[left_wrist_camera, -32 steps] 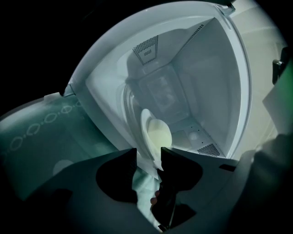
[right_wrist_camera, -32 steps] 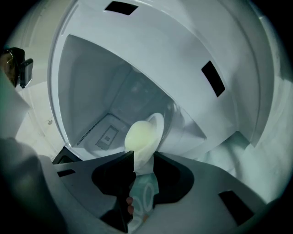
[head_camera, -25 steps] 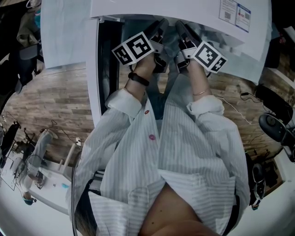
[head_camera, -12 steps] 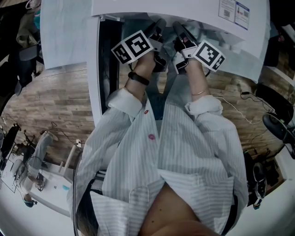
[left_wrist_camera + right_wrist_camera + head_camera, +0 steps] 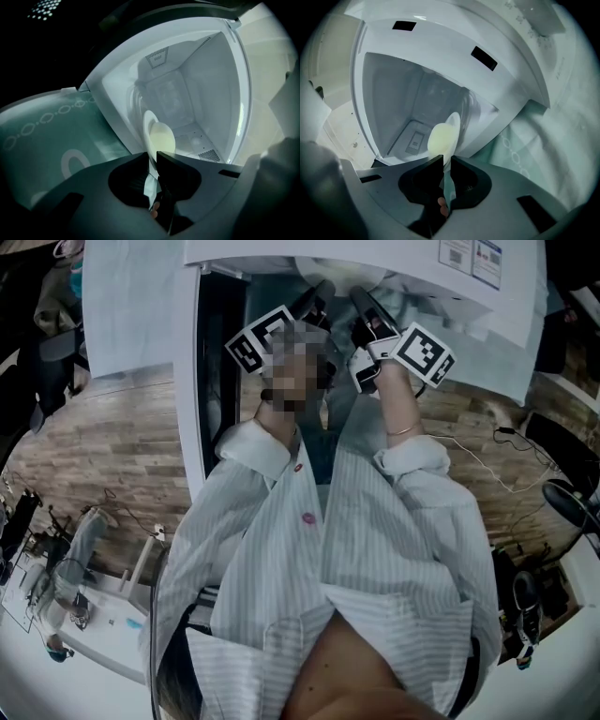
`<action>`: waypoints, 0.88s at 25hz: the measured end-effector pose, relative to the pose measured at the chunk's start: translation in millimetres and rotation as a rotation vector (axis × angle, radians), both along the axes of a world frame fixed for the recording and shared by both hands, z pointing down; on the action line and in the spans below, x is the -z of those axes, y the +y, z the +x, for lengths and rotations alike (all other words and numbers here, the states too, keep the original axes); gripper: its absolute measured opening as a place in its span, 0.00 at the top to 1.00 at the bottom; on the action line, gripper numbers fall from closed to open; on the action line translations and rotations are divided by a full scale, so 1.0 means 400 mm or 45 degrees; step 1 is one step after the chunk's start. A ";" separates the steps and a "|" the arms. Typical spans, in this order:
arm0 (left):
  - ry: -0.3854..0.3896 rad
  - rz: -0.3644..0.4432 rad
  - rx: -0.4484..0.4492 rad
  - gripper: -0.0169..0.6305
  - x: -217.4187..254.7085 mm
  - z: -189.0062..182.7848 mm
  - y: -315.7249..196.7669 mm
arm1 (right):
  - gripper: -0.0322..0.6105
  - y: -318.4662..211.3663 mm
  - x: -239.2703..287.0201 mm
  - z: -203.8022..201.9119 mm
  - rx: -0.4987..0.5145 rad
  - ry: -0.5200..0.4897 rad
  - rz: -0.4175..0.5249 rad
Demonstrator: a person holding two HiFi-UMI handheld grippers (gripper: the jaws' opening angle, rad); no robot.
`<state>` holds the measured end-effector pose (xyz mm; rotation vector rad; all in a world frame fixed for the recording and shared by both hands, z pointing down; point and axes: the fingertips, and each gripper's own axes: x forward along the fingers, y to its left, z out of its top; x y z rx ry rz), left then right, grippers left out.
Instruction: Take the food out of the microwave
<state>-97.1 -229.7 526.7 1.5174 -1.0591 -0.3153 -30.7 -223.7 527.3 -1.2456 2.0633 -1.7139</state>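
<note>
A white plate (image 5: pixel 149 123) stands edge-on inside the open microwave (image 5: pixel 187 89), and pale yellow food (image 5: pixel 162 138) lies on it. In the left gripper view its near rim runs between the jaws of my left gripper (image 5: pixel 153 157), which are closing and pinch it. From the other side, the right gripper view shows the same plate (image 5: pixel 454 122) and food (image 5: pixel 441 138). My right gripper (image 5: pixel 446 160) is also closing, with the rim pinched between its jaws. In the head view both the left gripper (image 5: pixel 319 292) and the right gripper (image 5: pixel 361 301) reach into the cavity side by side.
The microwave door (image 5: pixel 51 136), with its patterned glass, hangs open at the left. The cavity's walls (image 5: pixel 389 98) close in on both sides of the plate. A wooden floor (image 5: pixel 103 446), cables and equipment lie around the person's striped sleeves (image 5: pixel 281 521).
Both grippers stay at the microwave's mouth. The right gripper's marker cube has rolled slightly.
</note>
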 end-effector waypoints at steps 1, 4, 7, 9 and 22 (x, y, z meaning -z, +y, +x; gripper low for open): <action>0.000 -0.001 0.004 0.88 0.000 0.002 0.004 | 0.84 0.005 -0.001 0.002 0.000 -0.004 -0.003; -0.005 0.002 0.006 0.88 0.001 0.009 0.021 | 0.84 0.020 -0.001 0.009 0.005 -0.010 -0.005; -0.012 0.008 0.008 0.88 0.004 0.016 0.037 | 0.84 0.035 0.003 0.017 0.016 -0.006 0.006; -0.017 0.013 0.014 0.88 0.006 0.021 0.053 | 0.84 0.050 0.005 0.021 0.020 -0.006 0.011; -0.073 0.077 0.052 0.88 0.037 0.041 0.170 | 0.84 0.160 0.028 0.042 0.077 -0.020 0.050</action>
